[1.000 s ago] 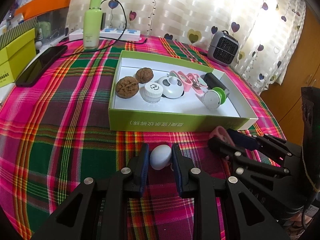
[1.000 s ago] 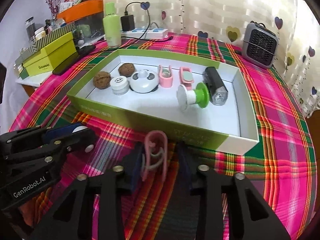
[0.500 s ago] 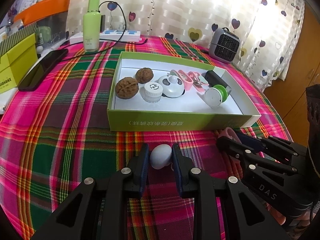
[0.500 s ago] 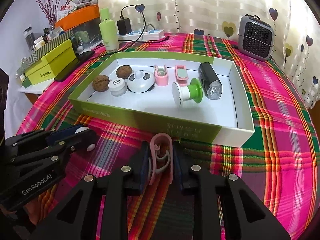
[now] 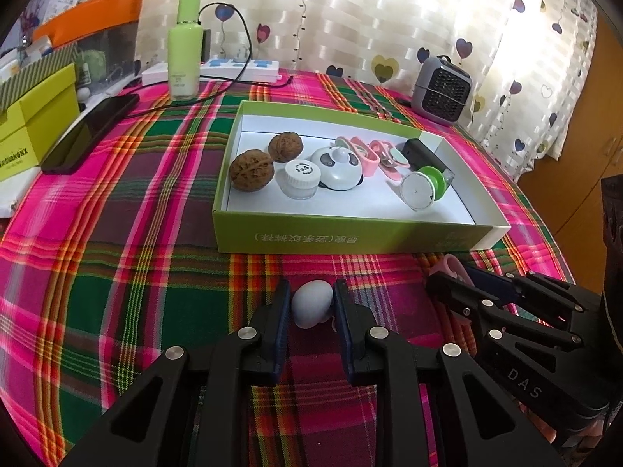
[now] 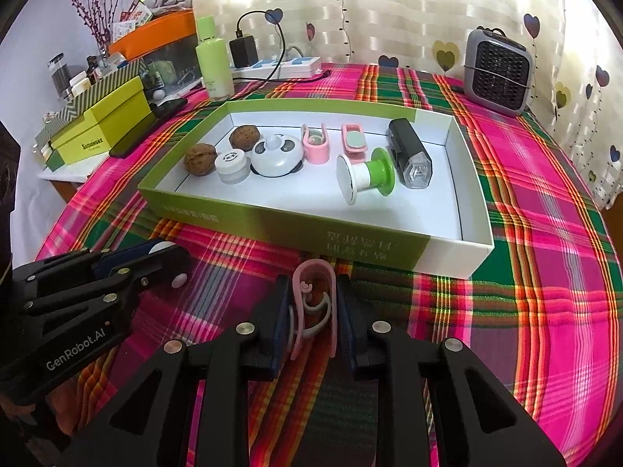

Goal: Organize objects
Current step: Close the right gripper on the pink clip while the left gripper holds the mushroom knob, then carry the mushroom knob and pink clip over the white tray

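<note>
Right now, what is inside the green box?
Inside the green box: two walnuts, a white jar, a panda gadget, two pink clips, a green-and-white spool, a black light. The near wall hides the floor beside it.

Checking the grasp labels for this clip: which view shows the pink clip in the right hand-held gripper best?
The right wrist view: the pink clip sits centred between the right hand-held gripper pads, its loop and inner grey spring visible. The left wrist view shows only the clip's pink tip poking past the fingers, at the frame's right.

Woven plaid tablecloth (image 5: 117, 233), matt cardboard box (image 5: 350, 239), probably smooth plastic egg (image 5: 311, 303)
</note>
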